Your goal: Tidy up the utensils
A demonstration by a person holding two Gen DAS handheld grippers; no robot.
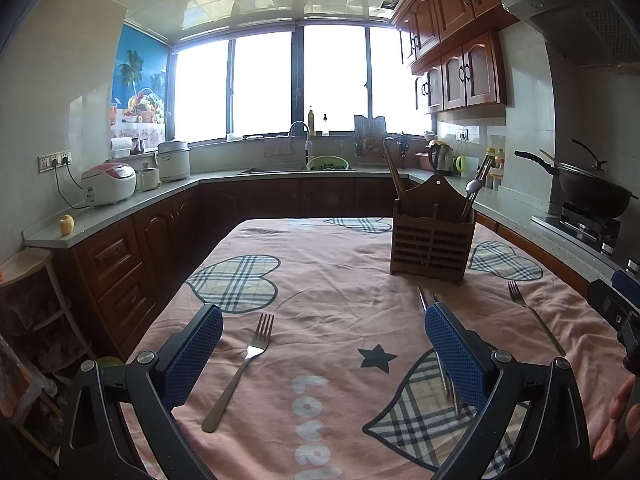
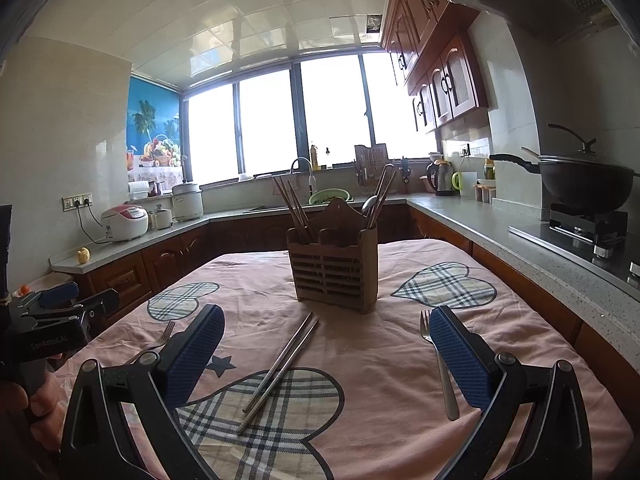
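Observation:
A wooden utensil holder (image 1: pixel 432 240) (image 2: pixel 332 272) stands at the far middle of the pink-clothed table (image 1: pixel 320 272). Wooden chopsticks lean in its left compartment; a spoon and more sticks lean in its right one. One fork (image 1: pixel 240 368) (image 2: pixel 160 338) lies between the fingers of my open left gripper (image 1: pixel 324 318). A pair of metal chopsticks (image 2: pixel 280 368) (image 1: pixel 425 300) lies between the fingers of my open right gripper (image 2: pixel 327 316). In the left wrist view the chopsticks are partly hidden by a finger. A second fork (image 2: pixel 440 364) (image 1: pixel 532 316) lies right of the chopsticks. Neither gripper holds anything.
Kitchen counters wrap around the table's left, far and right sides. A wok (image 2: pixel 580 184) sits on the stove at the right. Rice cookers (image 1: pixel 108 182) stand on the left counter. A kettle (image 2: pixel 440 176) and a sink (image 1: pixel 296 168) are at the back. A hand (image 1: pixel 616 420) shows at the right edge.

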